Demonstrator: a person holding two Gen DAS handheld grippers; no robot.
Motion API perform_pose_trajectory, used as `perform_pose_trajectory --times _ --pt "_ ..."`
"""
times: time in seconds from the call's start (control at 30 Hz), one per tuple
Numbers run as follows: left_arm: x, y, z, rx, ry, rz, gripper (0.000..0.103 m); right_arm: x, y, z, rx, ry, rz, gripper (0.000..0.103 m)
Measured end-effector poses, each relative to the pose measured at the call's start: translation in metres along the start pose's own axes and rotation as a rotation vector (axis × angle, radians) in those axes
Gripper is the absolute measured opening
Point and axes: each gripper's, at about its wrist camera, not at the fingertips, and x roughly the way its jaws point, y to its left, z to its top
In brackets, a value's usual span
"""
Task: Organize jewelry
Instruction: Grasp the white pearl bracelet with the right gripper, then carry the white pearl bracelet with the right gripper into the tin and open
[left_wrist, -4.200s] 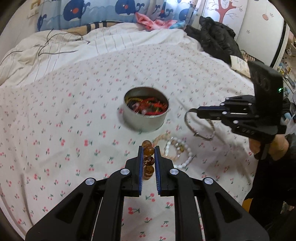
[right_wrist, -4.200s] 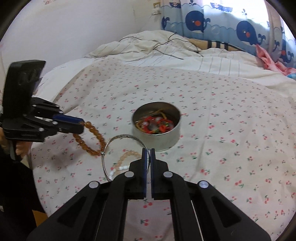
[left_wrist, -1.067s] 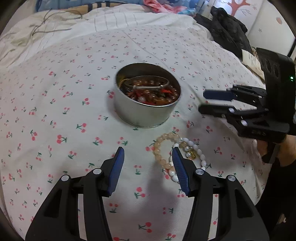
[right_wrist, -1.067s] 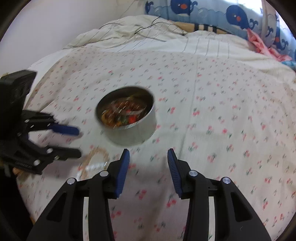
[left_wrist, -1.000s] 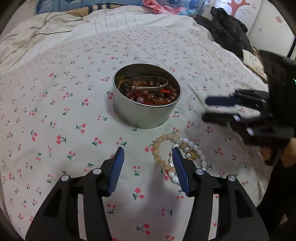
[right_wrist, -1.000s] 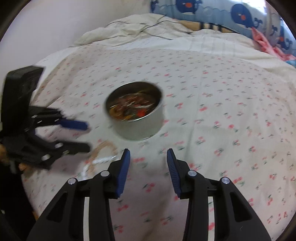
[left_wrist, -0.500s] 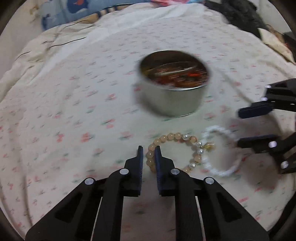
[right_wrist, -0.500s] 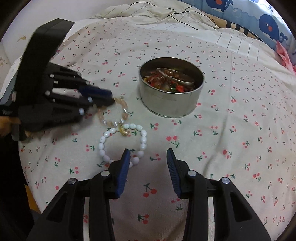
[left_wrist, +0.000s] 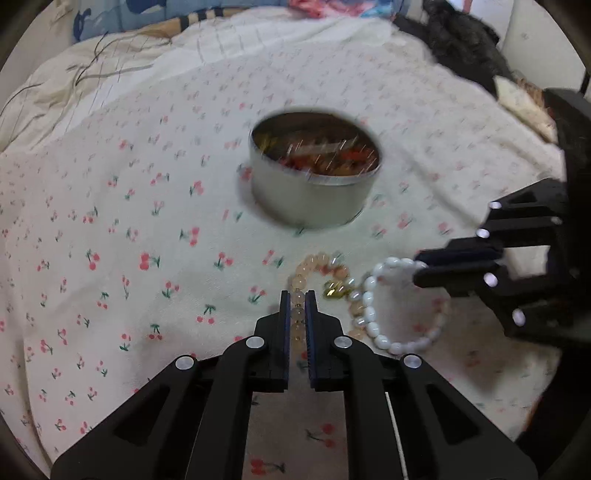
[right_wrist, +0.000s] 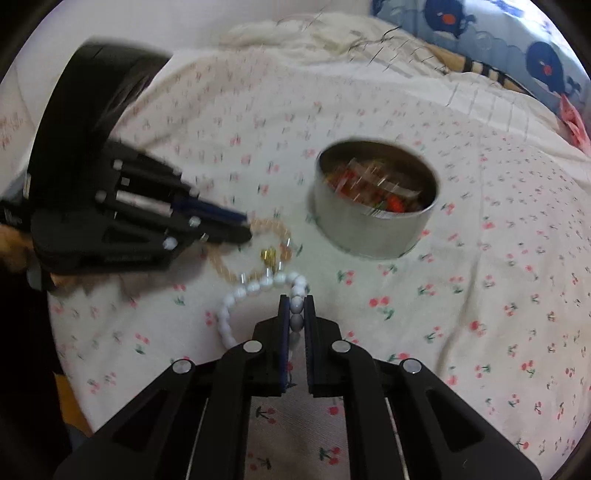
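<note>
Gone from spread wide to pinched on beads since a second ago, both pairs of jaws.

Left wrist view: left gripper (left_wrist: 297, 308), pitched steeply down, closing on peach bracelet (left_wrist: 320, 266) near bed's (left_wrist: 110, 206) near edge, just before tin (left_wrist: 314, 195).

Right wrist view: right gripper (right_wrist: 295, 314), likewise tilted down, clamped on white bracelet (right_wrist: 258, 291).

Pick-up step, seemingly; next calls for lifting both, carrying over tin, releasing.
</note>
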Motion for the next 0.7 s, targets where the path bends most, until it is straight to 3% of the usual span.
perform_pose_trajectory --times 0.33,0.7 --pt "-0.050 0.008 0.018 -0.029 -0.133 -0.124 0.007 -0.052 -0.044 0.006 0.204 -0.173 0.116 0.008" --pt "-0.067 0.008 0.044 -0.053 -0.251 -0.211 0.007 -0.070 -0.055 0.026 0.287 -0.310 0.167 0.008"
